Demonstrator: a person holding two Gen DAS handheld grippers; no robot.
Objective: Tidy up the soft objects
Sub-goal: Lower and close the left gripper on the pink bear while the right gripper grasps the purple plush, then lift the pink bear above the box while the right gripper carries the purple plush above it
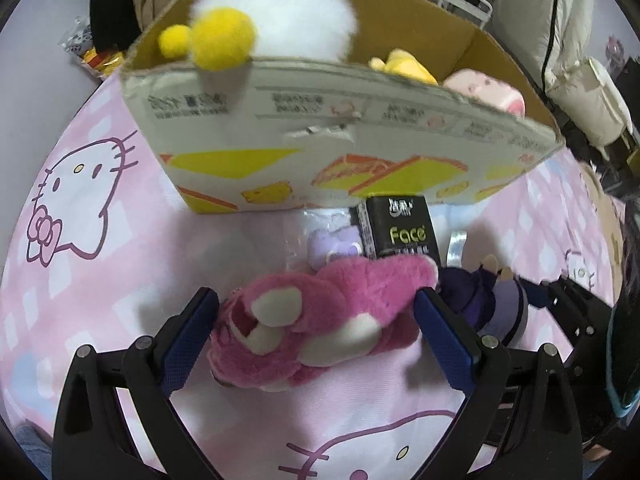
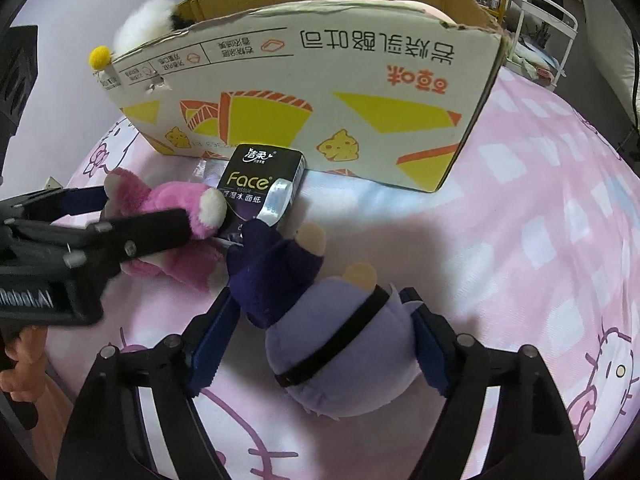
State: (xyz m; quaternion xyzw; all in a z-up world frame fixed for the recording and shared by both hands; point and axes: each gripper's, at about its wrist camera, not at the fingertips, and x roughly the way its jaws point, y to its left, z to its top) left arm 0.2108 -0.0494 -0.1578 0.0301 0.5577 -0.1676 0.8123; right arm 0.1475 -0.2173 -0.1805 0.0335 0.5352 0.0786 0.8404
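Left tongs [image 1: 318, 312] straddle pink plush [image 1: 316, 320] near cardboard box [image 1: 320, 140].

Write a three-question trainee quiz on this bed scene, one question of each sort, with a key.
1. True or false: the pink plush bear lies between the fingers of the left claw.
2. Which toy sits between the fingers of the right claw? A) yellow plush B) purple plush doll C) white fluffy plush
3. Fill in: the black tissue pack rests on the bedsheet right in front of the ____.

Key: 1 true; 2 B; 3 cardboard box.
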